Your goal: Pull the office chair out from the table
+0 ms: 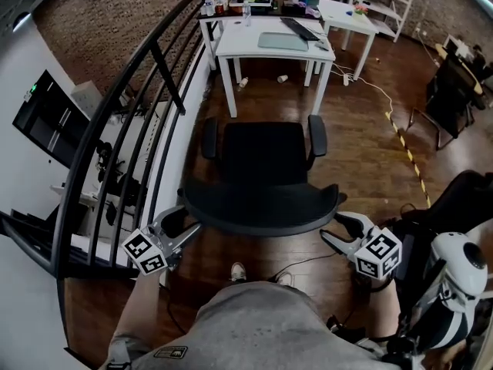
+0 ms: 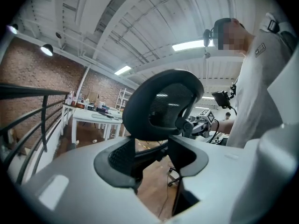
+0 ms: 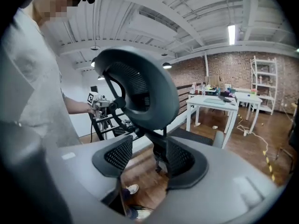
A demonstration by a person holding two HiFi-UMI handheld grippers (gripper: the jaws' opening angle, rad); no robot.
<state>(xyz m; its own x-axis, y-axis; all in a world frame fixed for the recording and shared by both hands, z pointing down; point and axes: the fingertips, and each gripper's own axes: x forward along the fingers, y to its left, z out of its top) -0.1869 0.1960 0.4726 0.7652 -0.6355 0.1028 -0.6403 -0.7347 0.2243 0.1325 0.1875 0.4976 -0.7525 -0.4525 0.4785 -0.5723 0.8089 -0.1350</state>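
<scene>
The black office chair [image 1: 262, 156] stands on the wood floor, away from the white table [image 1: 273, 50], its seat facing the table. Its curved mesh backrest [image 1: 262, 208] is nearest me. My left gripper [image 1: 179, 230] sits just beyond the backrest's left end, jaws apart, nothing between them. My right gripper [image 1: 339, 231] is by the right end, also open and apart from the chair. In the left gripper view the backrest [image 2: 163, 101] rises beyond the open left gripper [image 2: 152, 160]. The right gripper view shows the backrest [image 3: 135, 87] past the open right gripper [image 3: 147, 157].
A black railing [image 1: 123, 129] runs along the left, with a dark monitor [image 1: 50, 118] beyond it. A second white table [image 1: 347, 10] and shelves stand at the back. Striped floor tape [image 1: 404, 141], a dark chair [image 1: 454, 91] and white-and-black equipment [image 1: 454, 284] lie to the right.
</scene>
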